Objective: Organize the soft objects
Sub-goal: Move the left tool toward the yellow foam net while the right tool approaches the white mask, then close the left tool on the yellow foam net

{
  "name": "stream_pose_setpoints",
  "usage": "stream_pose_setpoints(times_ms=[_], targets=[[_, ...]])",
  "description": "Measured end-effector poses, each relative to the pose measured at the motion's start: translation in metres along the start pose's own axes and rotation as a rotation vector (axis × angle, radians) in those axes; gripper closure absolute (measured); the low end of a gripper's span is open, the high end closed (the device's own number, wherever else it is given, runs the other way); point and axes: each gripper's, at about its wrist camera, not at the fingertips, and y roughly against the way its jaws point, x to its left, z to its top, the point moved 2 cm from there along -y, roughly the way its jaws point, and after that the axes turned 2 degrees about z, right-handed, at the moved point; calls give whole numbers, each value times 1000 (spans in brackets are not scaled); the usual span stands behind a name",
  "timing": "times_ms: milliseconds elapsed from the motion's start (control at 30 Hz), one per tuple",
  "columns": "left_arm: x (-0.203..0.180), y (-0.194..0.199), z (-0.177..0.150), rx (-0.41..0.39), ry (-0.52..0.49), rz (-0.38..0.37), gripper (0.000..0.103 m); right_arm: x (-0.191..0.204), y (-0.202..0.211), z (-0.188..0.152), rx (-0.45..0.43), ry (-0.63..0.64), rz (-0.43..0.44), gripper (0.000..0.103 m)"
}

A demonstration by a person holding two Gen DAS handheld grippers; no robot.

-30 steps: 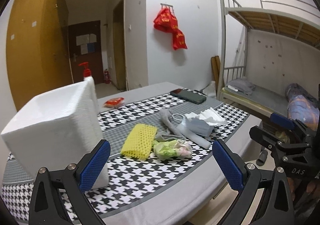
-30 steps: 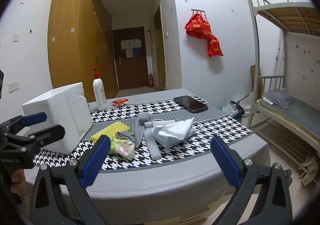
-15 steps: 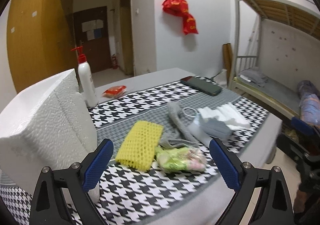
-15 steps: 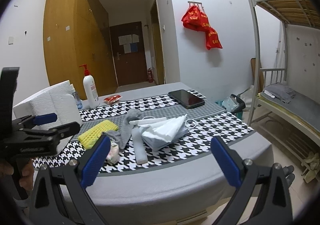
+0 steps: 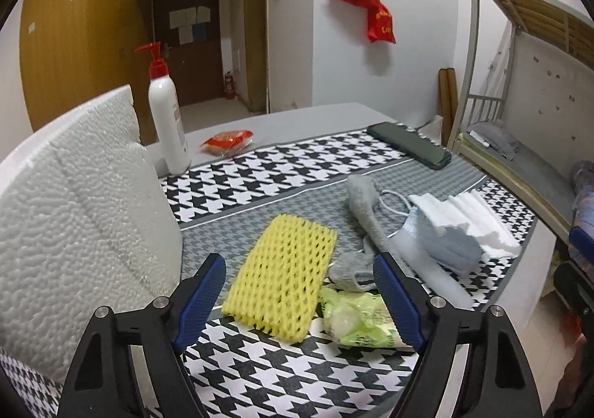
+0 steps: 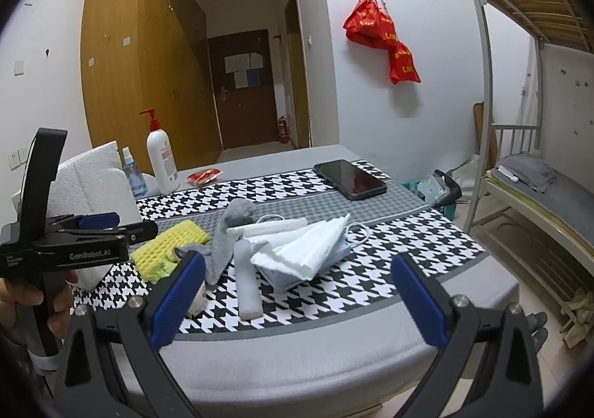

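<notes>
A pile of soft things lies on the houndstooth cloth: a yellow foam net (image 5: 282, 273), a green plastic packet (image 5: 360, 321), a grey sock (image 5: 365, 210), a white foam tube (image 6: 248, 278), a blue face mask (image 5: 445, 243) and white tissues (image 6: 308, 250). A white foam box (image 5: 74, 217) stands at the left. My left gripper (image 5: 300, 303) is open, just above the yellow net's near end. It also shows in the right wrist view (image 6: 100, 224). My right gripper (image 6: 297, 295) is open and empty, over the table's near edge.
A pump bottle (image 5: 167, 120), a small blue spray bottle (image 6: 131, 176), a red packet (image 5: 228, 141) and a black phone (image 5: 408, 145) lie toward the back. A bunk bed (image 6: 538, 176) stands at the right. The grey table edge (image 6: 334, 362) is close in front.
My left gripper has moved forward and down toward the yellow net and green packet. My right gripper has shifted slightly closer to the table.
</notes>
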Motion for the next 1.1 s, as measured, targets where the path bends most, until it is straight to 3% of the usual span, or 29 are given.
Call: stream_pose_setpoints(times_ms=[267,400,733,933,1100], targets=[[8,-29,-2,75,5,36,31,0,-16,0,25,0,15,2],[10,-41,-2,110,-9,41,31,0,-23,-1,39,5,16,2],[14,-62,-9,196,-8,-14,34,-5,-46,5,67,17,-9,2],[13,-64,-11,201,-27,-10,34,-5,-59,5,92,28,-11,2],[13,-64,-9,199,-32,-30,43,-2,-68,5,113,53,-16,2]])
